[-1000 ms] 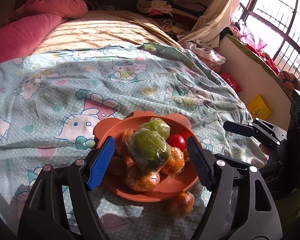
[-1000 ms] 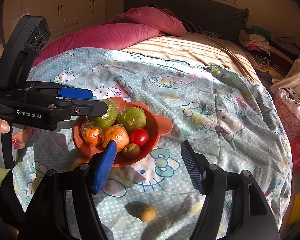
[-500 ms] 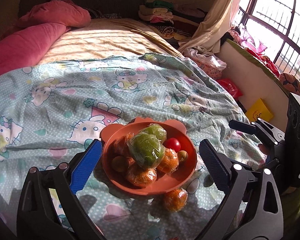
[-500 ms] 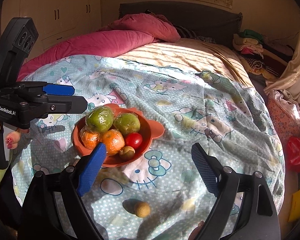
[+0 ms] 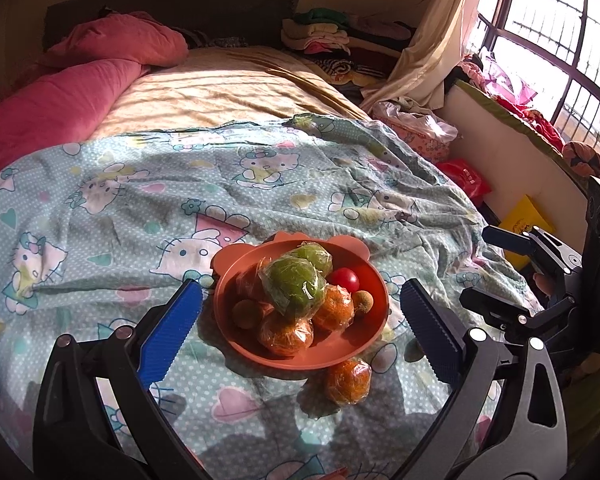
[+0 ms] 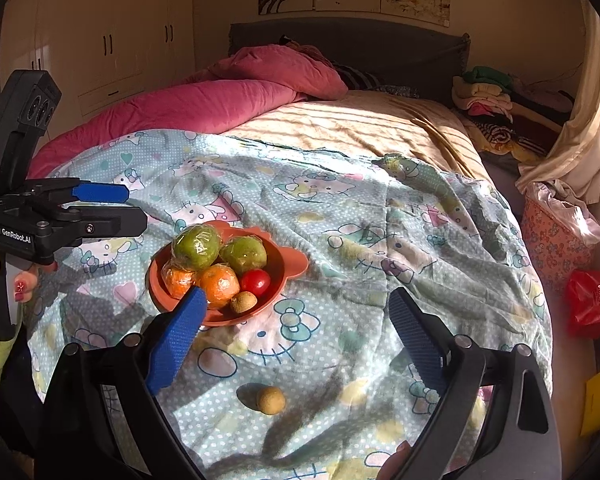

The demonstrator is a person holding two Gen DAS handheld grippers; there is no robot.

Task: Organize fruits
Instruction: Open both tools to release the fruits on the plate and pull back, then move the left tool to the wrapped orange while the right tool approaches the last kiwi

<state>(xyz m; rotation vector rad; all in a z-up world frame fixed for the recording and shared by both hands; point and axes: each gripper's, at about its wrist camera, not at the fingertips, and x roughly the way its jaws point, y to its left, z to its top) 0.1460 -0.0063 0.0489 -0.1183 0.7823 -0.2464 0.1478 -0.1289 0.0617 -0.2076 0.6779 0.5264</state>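
Observation:
An orange bear-eared plate [image 5: 340,350] [image 6: 292,266] sits on the Hello Kitty blanket. It holds two wrapped green fruits [image 5: 294,286] [image 6: 198,246], several wrapped oranges [image 5: 334,312] [image 6: 220,284], a red tomato [image 5: 344,279] [image 6: 256,281] and small brown fruits [image 5: 362,301] [image 6: 243,302]. One wrapped orange [image 5: 348,378] lies on the blanket against the plate's near rim. A small brown fruit [image 6: 271,399] lies alone on the blanket. My left gripper [image 5: 300,334] is open and empty in front of the plate. My right gripper [image 6: 296,344] is open and empty above the lone brown fruit.
The bed carries a pink quilt [image 6: 204,108] and a tan sheet [image 5: 220,92] farther back. Folded clothes [image 6: 488,92] are stacked by the headboard. A red bag [image 6: 590,302] and a patterned basket [image 6: 556,236] stand beside the bed on the right.
Both grippers have drawn back and up from the plate and opened wider. The left gripper no longer brackets the fruit pile. The fruits have not moved.

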